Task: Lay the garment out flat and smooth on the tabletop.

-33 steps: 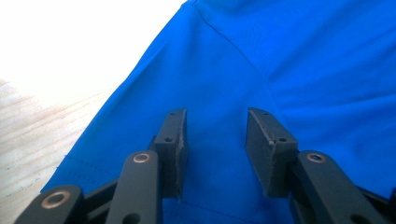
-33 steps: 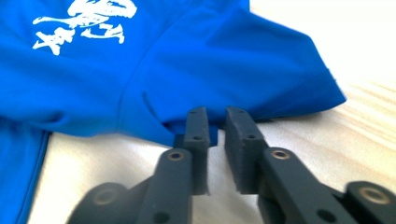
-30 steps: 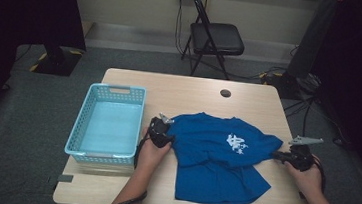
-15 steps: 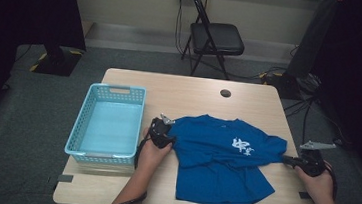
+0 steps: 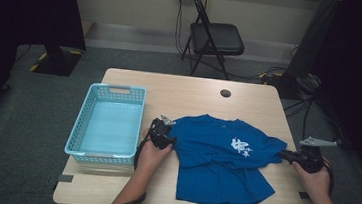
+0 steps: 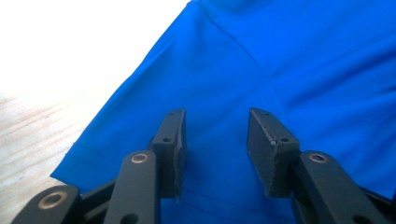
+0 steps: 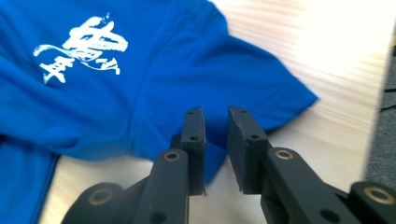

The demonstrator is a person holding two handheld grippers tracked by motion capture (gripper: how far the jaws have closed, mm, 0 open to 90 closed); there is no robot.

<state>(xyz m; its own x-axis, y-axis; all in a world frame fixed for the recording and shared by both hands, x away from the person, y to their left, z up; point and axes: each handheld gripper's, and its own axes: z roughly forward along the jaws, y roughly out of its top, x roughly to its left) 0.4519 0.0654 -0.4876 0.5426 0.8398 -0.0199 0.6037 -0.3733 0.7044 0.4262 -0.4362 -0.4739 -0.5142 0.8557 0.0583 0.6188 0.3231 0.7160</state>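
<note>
A blue T-shirt (image 5: pixel 223 161) with a white print lies spread on the wooden table (image 5: pixel 254 104), its sleeves out to both sides. My left gripper (image 5: pixel 170 140) rests at the shirt's left sleeve. In the left gripper view it (image 6: pixel 215 114) stands wide open just over the blue cloth (image 6: pixel 303 56) near the sleeve hem. My right gripper (image 5: pixel 285 155) is at the tip of the right sleeve. In the right gripper view its jaws (image 7: pixel 215 112) are a narrow gap apart above the sleeve's edge (image 7: pixel 261 93), and the cloth lies flat on the table.
A light blue plastic basket (image 5: pixel 77 137) stands at the table's left side, close to my left hand. A small dark round hole (image 5: pixel 225 93) sits near the far edge. A black folding chair (image 5: pixel 215 37) and cables lie beyond the table.
My right gripper has moved to the right and the right sleeve has been drawn out with it, so the shirt lies wider. The left gripper has stayed at the left sleeve.
</note>
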